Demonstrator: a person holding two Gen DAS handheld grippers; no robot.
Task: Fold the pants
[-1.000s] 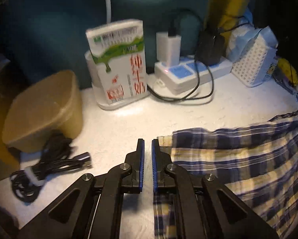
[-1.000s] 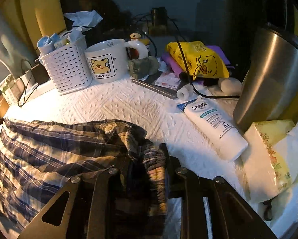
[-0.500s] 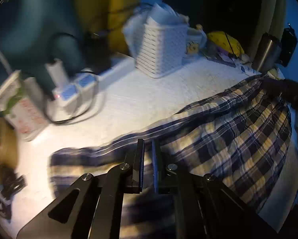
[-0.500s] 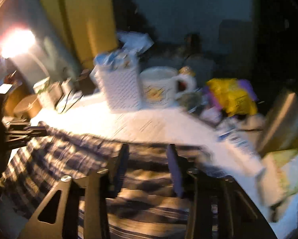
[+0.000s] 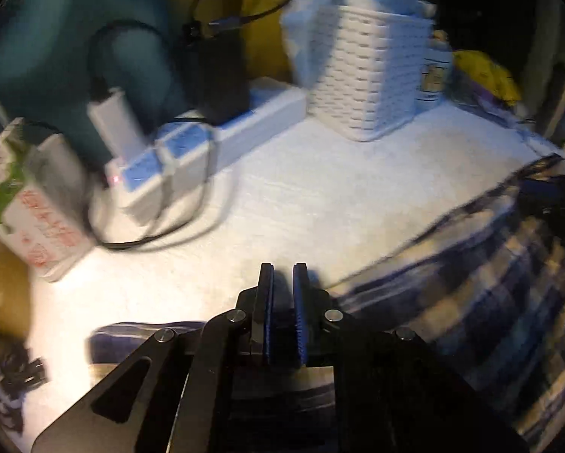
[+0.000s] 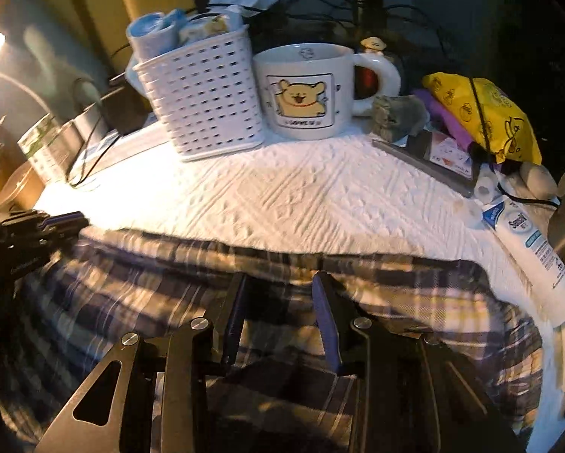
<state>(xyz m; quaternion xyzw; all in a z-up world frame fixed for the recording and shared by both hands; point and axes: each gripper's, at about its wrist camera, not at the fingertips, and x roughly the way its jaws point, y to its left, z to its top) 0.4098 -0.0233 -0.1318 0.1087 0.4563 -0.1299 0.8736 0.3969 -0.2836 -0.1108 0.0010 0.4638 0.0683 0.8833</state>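
The blue and cream plaid pants (image 6: 150, 283) lie spread flat on the white textured cloth (image 6: 301, 196), their far edge running across the right wrist view. My right gripper (image 6: 280, 277) hovers over that edge with its jaws apart, and the fabric lies beneath them, not pinched. In the left wrist view the pants (image 5: 471, 302) fill the lower right. My left gripper (image 5: 283, 270) sits at their left end over the white cloth; its jaws are opening, with a narrow gap and nothing seen between the tips. Each gripper shows dimly in the other's view: right gripper (image 5: 550, 204), left gripper (image 6: 44, 226).
Behind the pants stand a white slotted basket (image 6: 203, 102), a bear mug (image 6: 305, 90), a yellow bag (image 6: 486, 113) and a cream tube (image 6: 535, 249). A power strip with cables (image 5: 207, 151), a milk carton (image 5: 37, 207) and a cable bundle (image 5: 14, 377) crowd the left.
The right gripper has let go of the bunched fabric and its jaws now stand apart over flat pants. The left view swung right, away from the carton, and its jaws parted slightly.
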